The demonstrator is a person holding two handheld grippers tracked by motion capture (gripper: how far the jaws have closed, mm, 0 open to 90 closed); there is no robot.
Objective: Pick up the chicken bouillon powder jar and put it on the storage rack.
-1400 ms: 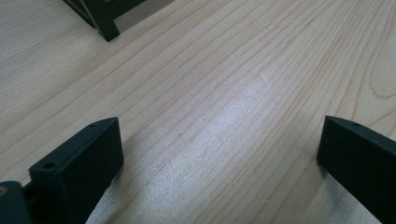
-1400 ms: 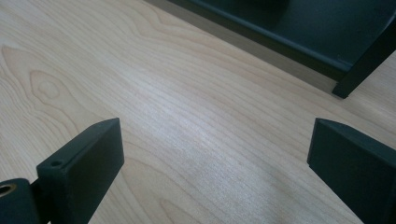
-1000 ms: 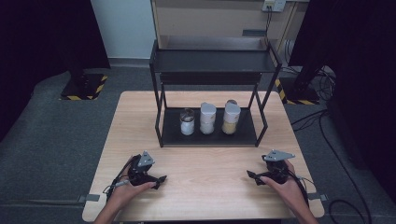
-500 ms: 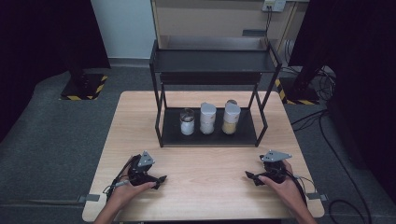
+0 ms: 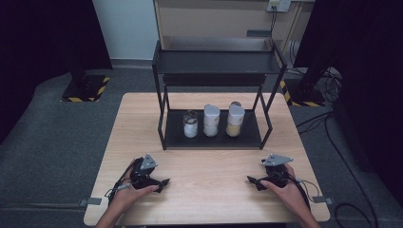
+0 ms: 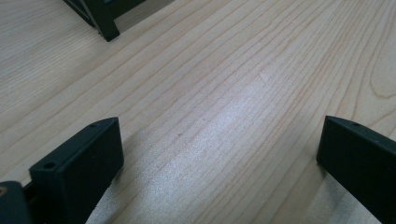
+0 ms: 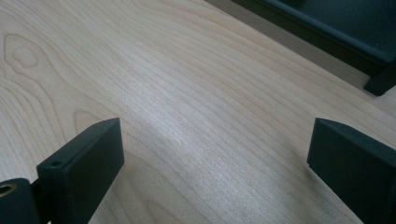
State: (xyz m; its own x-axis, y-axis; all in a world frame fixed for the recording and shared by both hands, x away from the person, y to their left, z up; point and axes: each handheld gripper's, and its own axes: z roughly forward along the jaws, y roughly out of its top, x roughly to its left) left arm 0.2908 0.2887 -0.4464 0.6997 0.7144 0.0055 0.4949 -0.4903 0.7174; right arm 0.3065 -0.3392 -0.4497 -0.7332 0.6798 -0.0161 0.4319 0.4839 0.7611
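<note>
Currently both grippers rest low on the near part of the table, jaws spread wide and holding nothing.

Left gripper (image 5: 161, 182) lies at the near left of the wooden table (image 5: 214, 199), held by the person's left hand (image 5: 128, 194), jaws pointing toward the table's middle; in the left gripper view its jaws stand wide apart over bare wood, with a foot of the black rack (image 6: 105, 25) at the top edge. Right gripper (image 5: 251, 180) lies at the near right, held by the right hand (image 5: 285, 192), jaws likewise wide apart and pointing inward. Farther back, the two-tier black rack (image 5: 216, 61) stands on the table; its lower shelf carries three jars in a row: a short clear jar (image 5: 190, 124), a taller white-lidded jar (image 5: 211, 120) and another tall jar (image 5: 235, 118) with tan contents.
</note>
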